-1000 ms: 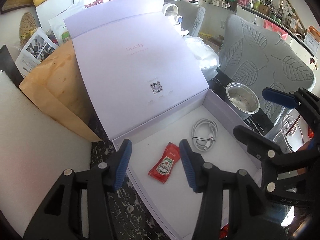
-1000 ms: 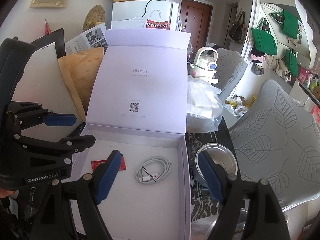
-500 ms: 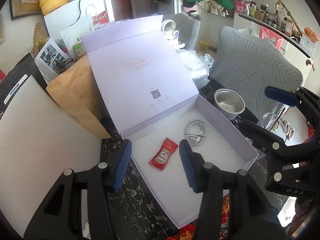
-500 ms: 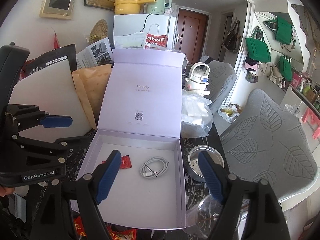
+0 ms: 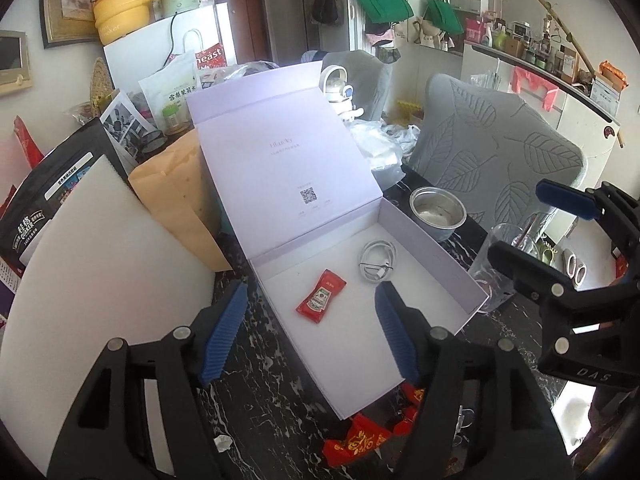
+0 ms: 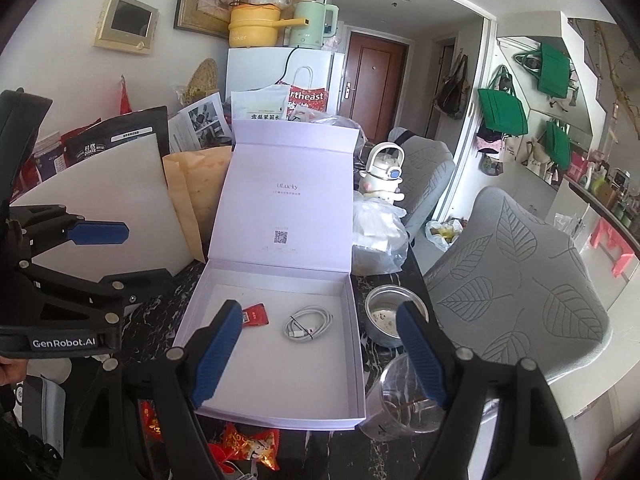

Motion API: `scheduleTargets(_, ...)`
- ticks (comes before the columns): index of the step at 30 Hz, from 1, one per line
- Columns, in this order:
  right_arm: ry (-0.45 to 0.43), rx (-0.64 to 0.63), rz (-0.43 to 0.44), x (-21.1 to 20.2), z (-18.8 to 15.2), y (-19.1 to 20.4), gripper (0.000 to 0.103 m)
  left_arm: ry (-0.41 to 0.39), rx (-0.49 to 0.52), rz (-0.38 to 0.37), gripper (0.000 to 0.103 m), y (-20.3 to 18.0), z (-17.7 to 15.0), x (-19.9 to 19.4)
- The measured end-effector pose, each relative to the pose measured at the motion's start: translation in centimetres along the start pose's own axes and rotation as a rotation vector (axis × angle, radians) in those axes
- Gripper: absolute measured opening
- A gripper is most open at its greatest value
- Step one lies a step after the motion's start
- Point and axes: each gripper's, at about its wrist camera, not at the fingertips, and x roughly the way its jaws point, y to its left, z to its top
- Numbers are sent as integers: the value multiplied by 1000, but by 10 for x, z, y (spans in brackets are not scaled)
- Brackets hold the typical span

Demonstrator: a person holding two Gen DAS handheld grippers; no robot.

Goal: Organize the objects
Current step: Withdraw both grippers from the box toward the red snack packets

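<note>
We see left gripper (image 5: 310, 332) jaws opening, empty; right gripper (image 6: 318, 354) wide, empty; ketchup packet (image 5: 321, 295), cable (image 5: 376, 260) mid-frame in box (image 5: 434, 254).

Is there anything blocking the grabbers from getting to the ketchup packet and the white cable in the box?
Nothing visible blocks them. The lid stands open behind, and the ketchup packet and white cable lie uncovered on the box floor. Both the left gripper, jaws opening, and right gripper are empty above the near edge.
</note>
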Motion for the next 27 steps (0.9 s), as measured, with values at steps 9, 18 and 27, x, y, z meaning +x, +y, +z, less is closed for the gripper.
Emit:
scheduleTargets(9,-4,16,-8,-26,-19,4,81,-10,-16,-1,72,-3,-19,-22)
scheduleTargets(18,7,29,-6,-44,-42,15,81,-3,-24,-10,73,-8,-44,-39)
scheduleTargets(27,20,42,-1,-60,-68,25,81,17,-25,-29,74,-14,-72,-44)
